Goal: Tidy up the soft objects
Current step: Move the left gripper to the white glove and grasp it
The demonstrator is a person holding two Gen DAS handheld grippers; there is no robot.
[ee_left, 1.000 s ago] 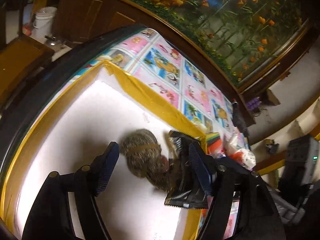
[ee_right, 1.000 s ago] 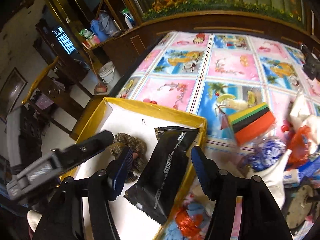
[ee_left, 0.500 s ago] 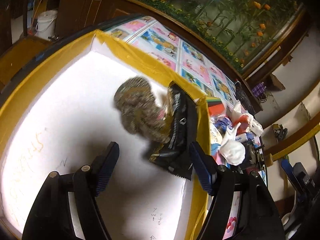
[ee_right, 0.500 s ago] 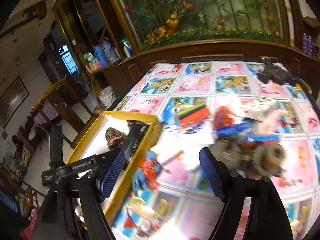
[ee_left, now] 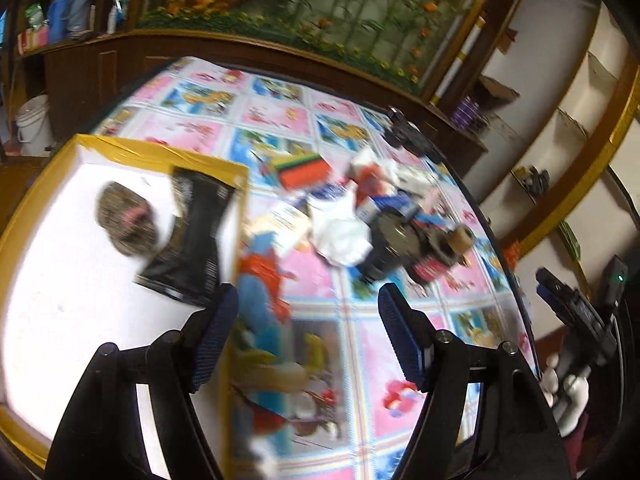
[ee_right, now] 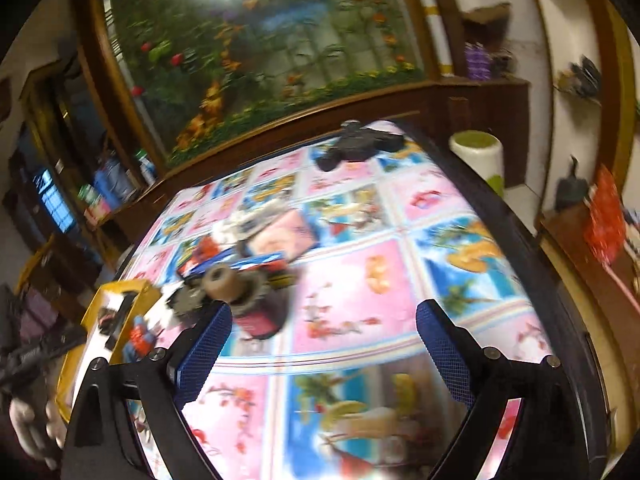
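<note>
1. One table, covered in a cloth of pink and blue picture squares, fills both views.
2. One tray with a yellow rim and white floor lies at the table's left end. It holds two things: a black pouch leaning toward the right wall, and a brown furry lump just left of it, touching or nearly so.
3. One heap of mixed items sits mid-table, well apart from the tray's inside: white bag, striped sponge, geared parts, blurred packets. A red and blue bundle lies just outside the tray's right wall.
4. Left gripper tilts down over the tray's right wall, jaws apart, nothing between them.
5. Right gripper tilts down over bare cloth beside the heap, jaws opening wide, empty.
6. Only the left view shows the tray's contents clearly; only the right view shows the table's far end, where one dark object lies, and a gloved hand at lower left.
</note>
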